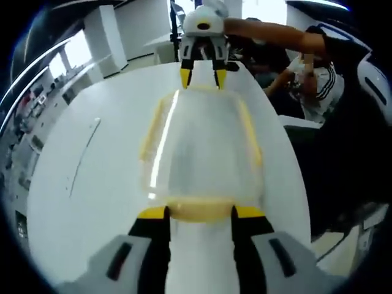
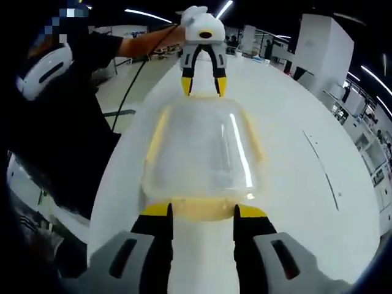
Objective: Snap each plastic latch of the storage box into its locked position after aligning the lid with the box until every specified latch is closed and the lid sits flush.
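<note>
White table (image 1: 92, 159) carries the clear storage box (image 1: 199, 153) with its yellow-edged lid (image 2: 202, 150) on. At the near end, the left gripper (image 1: 201, 212) has its fingers (image 1: 152, 213) spread either side of the yellow latch (image 1: 201, 210); at the far end, the right gripper (image 1: 204, 78) likewise stands released.

The left gripper view is looking along its own jaws from one short end of the storage box (image 1: 201, 162), sitting low and close over the white table (image 1: 92, 159), and is facing the right gripper (image 1: 204, 78) at the far end. The right gripper view is looking back from that opposite end, equally near, and is facing the left gripper (image 2: 202, 86). Both views are sharing the box's clear lid (image 2: 202, 153) and the tabletop around it, seen from opposing directions.
</note>
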